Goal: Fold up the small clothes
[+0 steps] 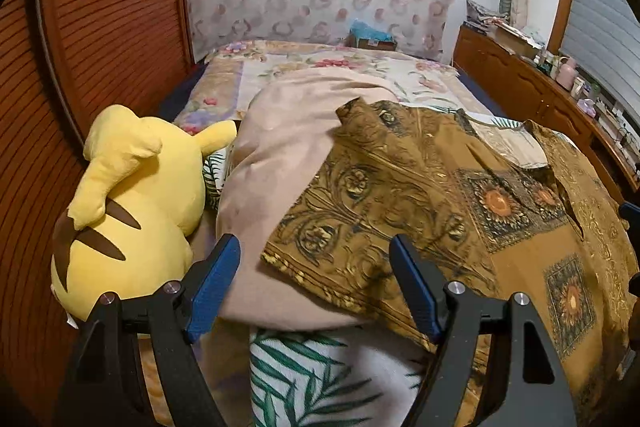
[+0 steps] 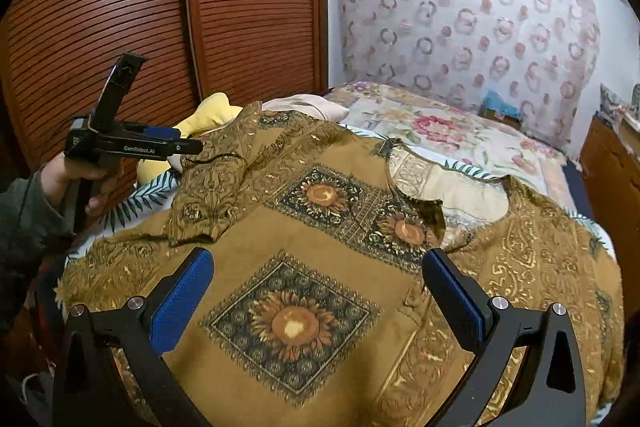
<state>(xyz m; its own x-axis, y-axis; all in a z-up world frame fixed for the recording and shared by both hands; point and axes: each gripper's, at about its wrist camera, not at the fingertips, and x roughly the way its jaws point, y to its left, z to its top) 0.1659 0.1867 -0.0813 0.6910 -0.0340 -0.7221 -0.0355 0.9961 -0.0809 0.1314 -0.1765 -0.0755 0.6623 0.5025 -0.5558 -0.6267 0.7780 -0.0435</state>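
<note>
The brown sunflower-print top (image 2: 320, 267) lies spread flat on the bed (image 2: 460, 131), directly under and ahead of the right gripper (image 2: 316, 291), whose blue pads stand wide apart with nothing between them. Off to its left, the left gripper (image 1: 314, 263) hangs with its jaws apart and empty over the folded-in sleeve (image 1: 360, 195); it seems clear of the cloth. A yellow plush toy (image 1: 132, 195) sits left of it.

I see a matt, woven-looking ochre cloth garment with sunflower squares (image 2: 296, 323), a soft, fuzzy yellow plush toy (image 1: 132, 195), glossy ribbed reddish wooden wardrobe doors (image 2: 248, 7), and textured blue pads (image 2: 180, 303) on matt black plastic fingers.
</note>
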